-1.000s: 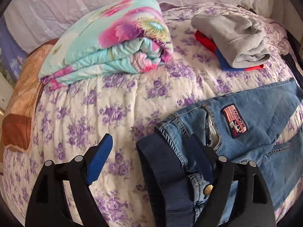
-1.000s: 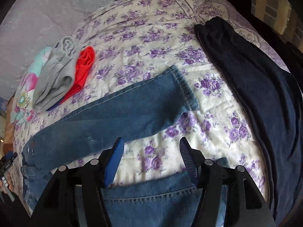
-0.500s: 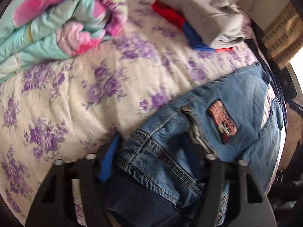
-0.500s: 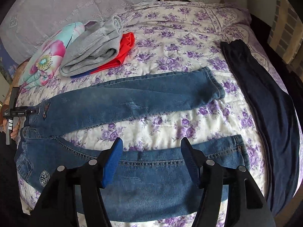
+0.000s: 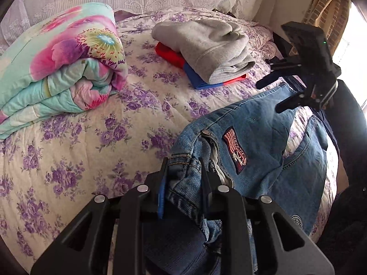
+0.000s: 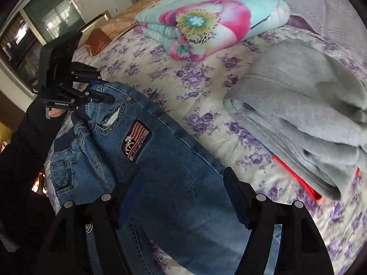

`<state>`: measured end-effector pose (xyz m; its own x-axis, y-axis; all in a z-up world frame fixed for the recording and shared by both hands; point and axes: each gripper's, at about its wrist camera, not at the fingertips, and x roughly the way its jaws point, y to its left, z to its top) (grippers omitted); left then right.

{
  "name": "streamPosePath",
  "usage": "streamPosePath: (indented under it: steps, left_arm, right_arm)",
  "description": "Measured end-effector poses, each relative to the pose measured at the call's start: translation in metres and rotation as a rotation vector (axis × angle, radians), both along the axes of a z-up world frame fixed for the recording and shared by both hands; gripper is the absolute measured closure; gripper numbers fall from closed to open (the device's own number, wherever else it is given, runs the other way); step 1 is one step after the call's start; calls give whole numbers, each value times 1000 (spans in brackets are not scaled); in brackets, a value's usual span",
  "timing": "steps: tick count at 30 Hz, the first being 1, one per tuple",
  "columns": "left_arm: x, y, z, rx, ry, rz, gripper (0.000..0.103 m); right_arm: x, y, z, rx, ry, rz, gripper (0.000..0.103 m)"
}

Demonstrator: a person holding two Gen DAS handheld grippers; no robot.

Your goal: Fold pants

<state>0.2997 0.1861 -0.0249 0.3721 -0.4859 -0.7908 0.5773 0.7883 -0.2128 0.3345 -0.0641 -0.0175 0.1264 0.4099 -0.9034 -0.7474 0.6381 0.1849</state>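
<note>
A quilted bedspread [image 5: 75, 137] printed with purple flowers on cream covers the whole bed, soft and faintly puckered. On it near the headboard lies one thick folded quilt [image 5: 59, 68], puffy, turquoise with big pink blooms, its rolled edges stacked in layers. Beside it, apart, sits one small pile: a grey fleece sweatshirt [image 5: 213, 48] with a nubbly nap on top of a flat red and blue garment [image 5: 174, 55] whose edges stick out beneath.

The jeans [image 5: 263, 137] are one pair in mid-blue denim with orange-tan stitching, a dark ribbed waistband, a metal rivet and one striped woven patch [image 5: 235, 152] by the pocket. They lie on the near side of the bed, the waist end lifted, the legs draped toward the edge.

The left gripper [image 5: 183, 178], black with blue pads, is clamped on a bunched fold of denim at the waist. The right gripper [image 6: 183, 197] hangs over the thigh of the jeans with its fingers spread wide, denim between them but not pinched. Seen from the left camera, its two dark tips stand apart above the leg.
</note>
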Motion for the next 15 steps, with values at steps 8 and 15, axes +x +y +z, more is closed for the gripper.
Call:
streamPosePath:
  steps: [8, 15]
  left_arm:
    - [-16, 0, 16, -43, -59, -40, 81]
    - [-2, -2, 5, 17, -26, 29, 81]
  right_arm:
    - [37, 13, -65, -91, 109, 80, 31]
    - [16, 4, -56, 13, 66, 59, 95]
